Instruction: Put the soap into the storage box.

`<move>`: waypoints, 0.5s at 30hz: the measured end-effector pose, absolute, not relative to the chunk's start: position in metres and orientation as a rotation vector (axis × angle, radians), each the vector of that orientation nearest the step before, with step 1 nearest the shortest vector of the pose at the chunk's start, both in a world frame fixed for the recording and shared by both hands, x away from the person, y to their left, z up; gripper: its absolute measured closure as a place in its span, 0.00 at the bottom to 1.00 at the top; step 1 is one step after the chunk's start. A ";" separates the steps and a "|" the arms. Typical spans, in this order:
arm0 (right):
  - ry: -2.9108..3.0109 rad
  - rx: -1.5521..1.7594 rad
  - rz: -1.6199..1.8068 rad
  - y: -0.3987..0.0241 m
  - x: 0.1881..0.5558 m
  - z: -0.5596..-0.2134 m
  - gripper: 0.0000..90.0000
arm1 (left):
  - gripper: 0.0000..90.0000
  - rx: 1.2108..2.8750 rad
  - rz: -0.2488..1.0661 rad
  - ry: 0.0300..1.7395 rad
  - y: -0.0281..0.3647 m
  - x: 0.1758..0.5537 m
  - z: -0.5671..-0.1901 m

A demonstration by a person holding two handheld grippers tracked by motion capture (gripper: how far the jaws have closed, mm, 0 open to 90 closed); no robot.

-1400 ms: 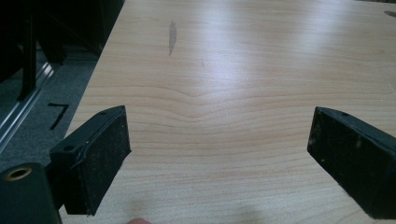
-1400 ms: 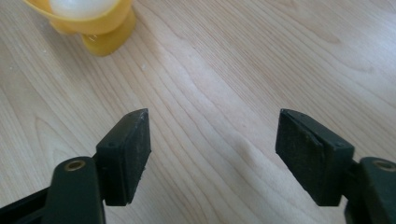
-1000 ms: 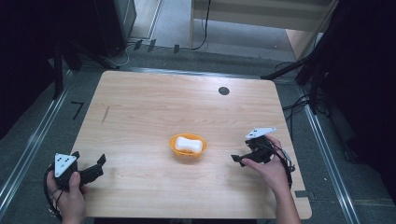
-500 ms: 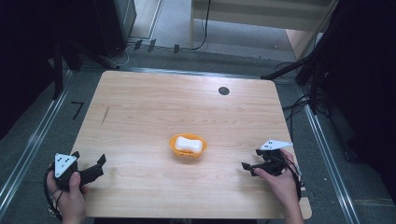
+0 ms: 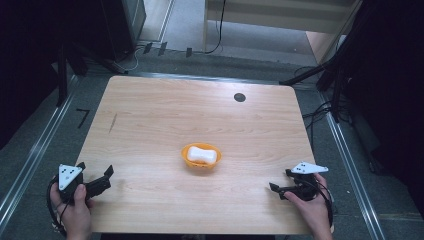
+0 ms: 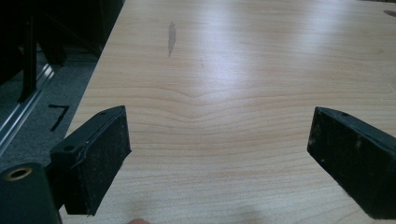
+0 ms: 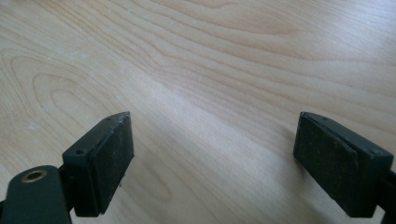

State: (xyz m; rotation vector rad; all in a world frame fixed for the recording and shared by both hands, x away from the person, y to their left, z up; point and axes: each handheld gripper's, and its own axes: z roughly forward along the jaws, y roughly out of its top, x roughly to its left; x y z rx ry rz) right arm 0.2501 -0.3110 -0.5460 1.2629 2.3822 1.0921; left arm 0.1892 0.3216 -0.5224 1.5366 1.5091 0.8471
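Right gripper (image 5: 281,186) has drawn back from the orange bowl (image 5: 200,156).

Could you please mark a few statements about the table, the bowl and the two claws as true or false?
1. The orange bowl holds a white lump. True.
2. The right claw grips the bowl. False: it is open, empty and apart from the bowl, near the table's front right corner.
3. The left claw is open with nothing between its jaws. True.
4. The bowl sits at the table's far edge. False: it sits about mid-table, nearer the front.
5. A dark round spot lies on the far part of the table. True.
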 end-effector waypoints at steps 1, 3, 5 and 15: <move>2.380 1.267 1.094 -0.312 0.248 -0.546 0.14 | 0.07 1.537 0.847 1.509 0.321 0.189 -0.522; 2.364 1.270 1.102 -0.316 0.245 -0.547 0.10 | 0.07 1.538 0.847 1.509 0.321 0.189 -0.522; 2.351 1.286 1.105 -0.320 0.241 -0.547 0.07 | 0.07 1.537 0.847 1.509 0.322 0.189 -0.522; 2.301 1.304 1.128 -0.334 0.224 -0.547 0.03 | 0.07 1.537 0.845 1.509 0.322 0.189 -0.522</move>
